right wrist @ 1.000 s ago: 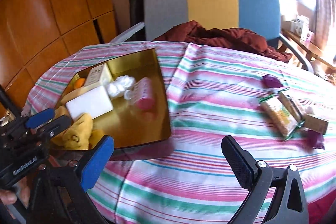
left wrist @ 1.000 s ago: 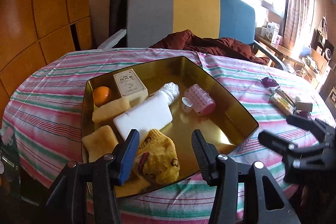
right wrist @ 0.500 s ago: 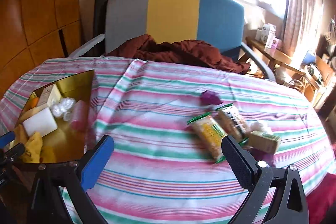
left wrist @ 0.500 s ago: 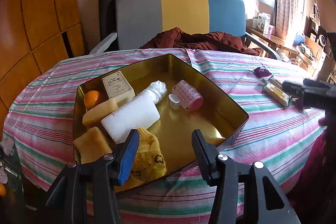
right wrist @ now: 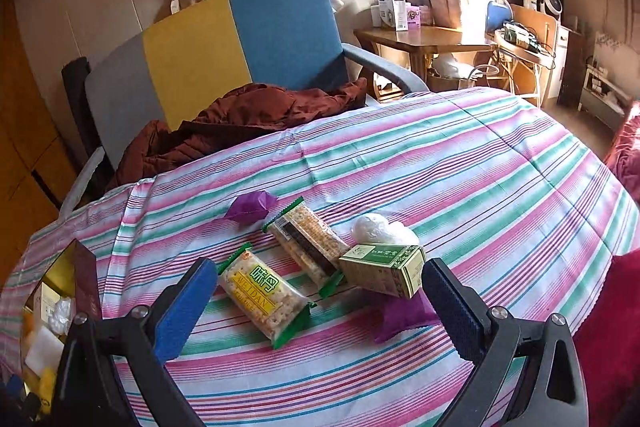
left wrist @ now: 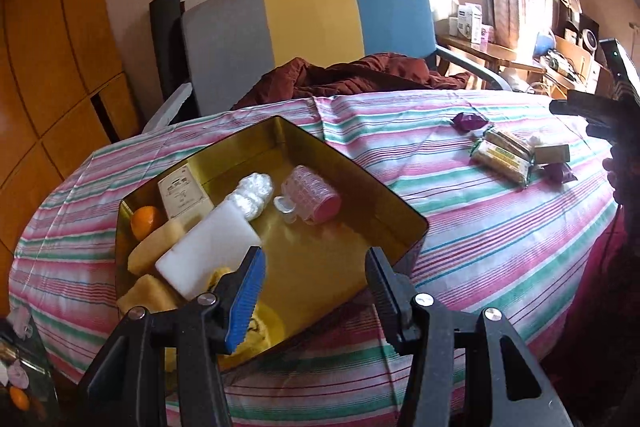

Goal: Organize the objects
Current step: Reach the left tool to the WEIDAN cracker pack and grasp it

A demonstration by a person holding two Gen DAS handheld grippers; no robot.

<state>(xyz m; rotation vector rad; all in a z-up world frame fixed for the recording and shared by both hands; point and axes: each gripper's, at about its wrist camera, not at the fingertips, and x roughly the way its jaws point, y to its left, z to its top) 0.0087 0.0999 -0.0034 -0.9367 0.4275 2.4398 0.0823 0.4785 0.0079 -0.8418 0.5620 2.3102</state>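
Snack packets [right wrist: 266,297] are lying on the striped table [right wrist: 460,163] between my right hand-held gripper's [right wrist: 320,307] spread fingers, jaws wide, holding nothing. One yellow-labelled packet is lying beside a second packet [right wrist: 308,239] and a green box [right wrist: 382,269]; a white wrapped lump [right wrist: 380,229] and two purple wrappers [right wrist: 250,207] are sitting close around them. My left hand-held gripper [left wrist: 314,291] is hovering wide and empty over the near rim of a gold tray [left wrist: 352,171], which is holding an orange [left wrist: 146,221], a cream box [left wrist: 184,197], a white block [left wrist: 208,255], a pink roller [left wrist: 314,193] and yellow cloth. A tricolour chair [right wrist: 224,39] with a brown garment is standing behind the table.
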